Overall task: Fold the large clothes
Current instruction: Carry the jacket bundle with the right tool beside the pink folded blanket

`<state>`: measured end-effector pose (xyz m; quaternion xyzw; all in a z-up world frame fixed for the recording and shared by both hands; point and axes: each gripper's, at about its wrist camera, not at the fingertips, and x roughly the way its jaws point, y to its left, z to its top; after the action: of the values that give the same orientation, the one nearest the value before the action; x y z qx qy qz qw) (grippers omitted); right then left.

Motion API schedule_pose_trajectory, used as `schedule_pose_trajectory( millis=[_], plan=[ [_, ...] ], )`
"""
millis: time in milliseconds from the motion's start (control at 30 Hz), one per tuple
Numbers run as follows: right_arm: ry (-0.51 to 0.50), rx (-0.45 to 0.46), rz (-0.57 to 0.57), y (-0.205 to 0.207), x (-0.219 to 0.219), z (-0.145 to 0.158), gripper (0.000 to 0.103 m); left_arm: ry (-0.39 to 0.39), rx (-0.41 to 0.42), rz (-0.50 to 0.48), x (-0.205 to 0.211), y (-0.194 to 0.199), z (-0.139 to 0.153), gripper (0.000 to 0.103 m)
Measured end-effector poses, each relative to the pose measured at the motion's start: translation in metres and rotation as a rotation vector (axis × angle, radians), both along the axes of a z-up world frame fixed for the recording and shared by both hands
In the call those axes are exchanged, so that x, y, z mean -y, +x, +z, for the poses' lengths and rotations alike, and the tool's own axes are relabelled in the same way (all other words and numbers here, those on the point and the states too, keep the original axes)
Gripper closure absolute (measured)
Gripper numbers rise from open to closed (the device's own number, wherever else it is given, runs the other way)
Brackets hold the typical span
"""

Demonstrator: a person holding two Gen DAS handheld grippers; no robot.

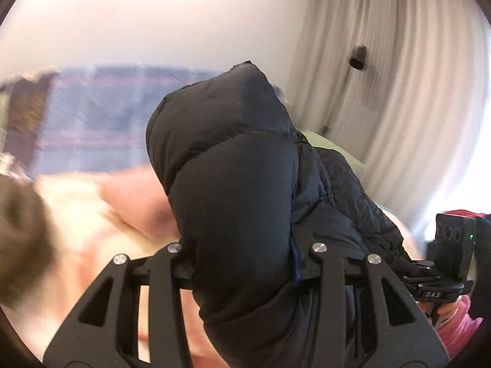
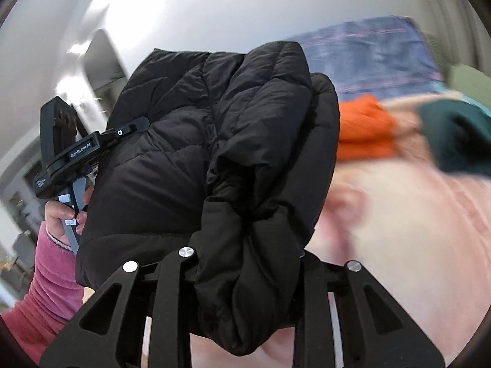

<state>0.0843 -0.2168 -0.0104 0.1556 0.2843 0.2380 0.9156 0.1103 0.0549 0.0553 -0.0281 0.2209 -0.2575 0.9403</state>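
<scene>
You have the black puffer jacket [image 1: 245, 184] clamped in both grippers: the left gripper [image 1: 245, 271] pinches one thick bunch of it, the right gripper [image 2: 245, 279] another. It hangs bunched in the air above the pinkish bed [image 2: 399, 230], clear of the orange garment [image 2: 365, 128] near the far edge. I'd judge no fold is made yet; spreading it flat comes first.
</scene>
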Motion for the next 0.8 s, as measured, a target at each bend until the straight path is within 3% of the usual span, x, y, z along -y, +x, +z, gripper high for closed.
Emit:
schedule_pose_trajectory(
  millis=[167,400,567,667,733,800],
  plan=[
    [0.139,-0.044,0.151,0.110,-0.074,0.010,0.077,0.049,0.024,0.201,-0.071,0.037,0.040,0.061],
    [0.139,-0.095,0.209,0.241,-0.178,-0.011,0.077,0.074,-0.019,0.405,-0.166,0.119,0.036,0.060],
    [0.076,-0.169,0.181,0.314,-0.228,-0.054,0.077,0.104,-0.034,0.501,-0.205,0.195,0.003,0.055],
    [-0.009,-0.265,0.162,0.347,-0.250,-0.099,0.074,0.120,-0.117,0.589,-0.224,0.231,-0.035,0.047],
    [-0.142,-0.329,0.123,0.362,-0.268,-0.128,0.060,0.177,-0.209,0.667,-0.233,0.258,-0.071,0.042],
    [-0.300,-0.294,0.081,0.360,-0.282,-0.145,0.056,0.238,-0.275,0.705,-0.236,0.272,-0.102,0.034]
  ],
)
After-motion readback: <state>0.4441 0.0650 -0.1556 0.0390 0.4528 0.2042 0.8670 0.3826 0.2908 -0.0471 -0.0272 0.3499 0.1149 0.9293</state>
